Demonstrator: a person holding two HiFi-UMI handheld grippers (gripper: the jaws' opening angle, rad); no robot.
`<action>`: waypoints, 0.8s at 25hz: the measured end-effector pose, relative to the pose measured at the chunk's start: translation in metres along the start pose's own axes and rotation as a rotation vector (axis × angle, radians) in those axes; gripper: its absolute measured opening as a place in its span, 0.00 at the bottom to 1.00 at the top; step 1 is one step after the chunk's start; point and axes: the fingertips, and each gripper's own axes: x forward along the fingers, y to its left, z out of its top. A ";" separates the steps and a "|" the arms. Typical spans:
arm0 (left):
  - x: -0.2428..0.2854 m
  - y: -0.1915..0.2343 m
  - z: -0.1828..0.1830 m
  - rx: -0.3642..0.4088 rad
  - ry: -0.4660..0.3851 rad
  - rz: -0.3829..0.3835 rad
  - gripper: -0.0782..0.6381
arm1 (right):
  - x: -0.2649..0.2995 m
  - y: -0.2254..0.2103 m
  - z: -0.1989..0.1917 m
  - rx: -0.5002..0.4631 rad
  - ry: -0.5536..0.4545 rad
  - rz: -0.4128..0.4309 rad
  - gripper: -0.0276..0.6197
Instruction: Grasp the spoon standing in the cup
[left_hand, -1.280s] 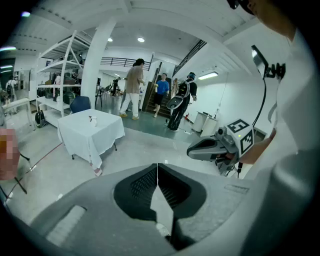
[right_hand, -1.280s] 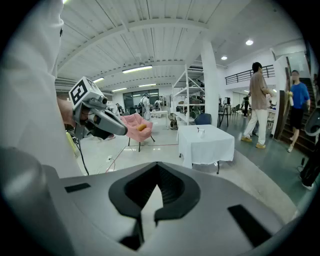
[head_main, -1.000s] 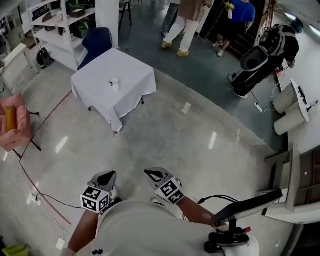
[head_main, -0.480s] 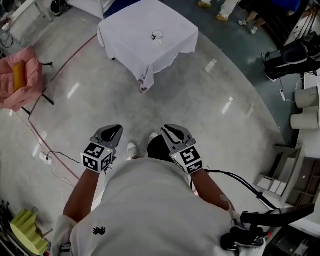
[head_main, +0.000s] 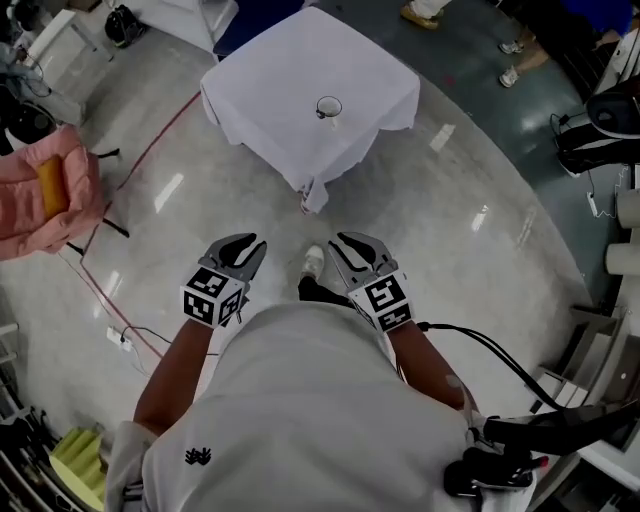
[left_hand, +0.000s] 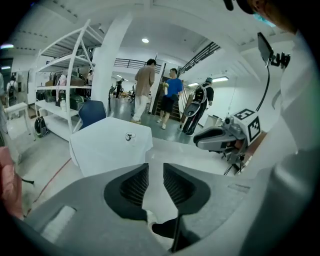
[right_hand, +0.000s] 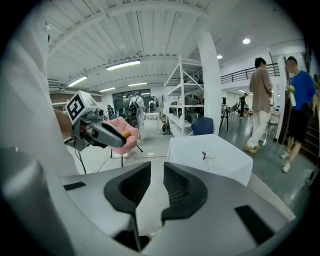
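- Your left gripper (head_main: 243, 250) has its jaws parting, with nothing between them. Your right gripper (head_main: 352, 248) has its jaws apart and is empty. You hold both close to your body.
- The cup (head_main: 328, 107) stands near the middle of the white-clothed table (head_main: 260, 60), well ahead of you. The spoon (right_hand: 203, 155) rises from it, too small to judge its lean.
- Risk: a jaw striking the rim would likely tip the cup, which looks light.
- Risk: closing beside the thin handle, not around it, would knock the spoon aside.
- Risk: the cloth's hanging corner (head_main: 312, 192) could snag your foot and drag the cup.
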 end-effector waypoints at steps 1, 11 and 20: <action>0.009 0.012 0.013 0.016 0.013 0.008 0.22 | 0.008 -0.012 0.012 -0.002 -0.015 0.006 0.18; 0.117 0.080 0.089 0.163 0.089 0.005 0.24 | 0.058 -0.107 0.032 0.025 0.010 -0.010 0.18; 0.217 0.134 0.135 0.524 0.195 -0.113 0.24 | 0.071 -0.158 0.049 0.134 0.032 -0.195 0.18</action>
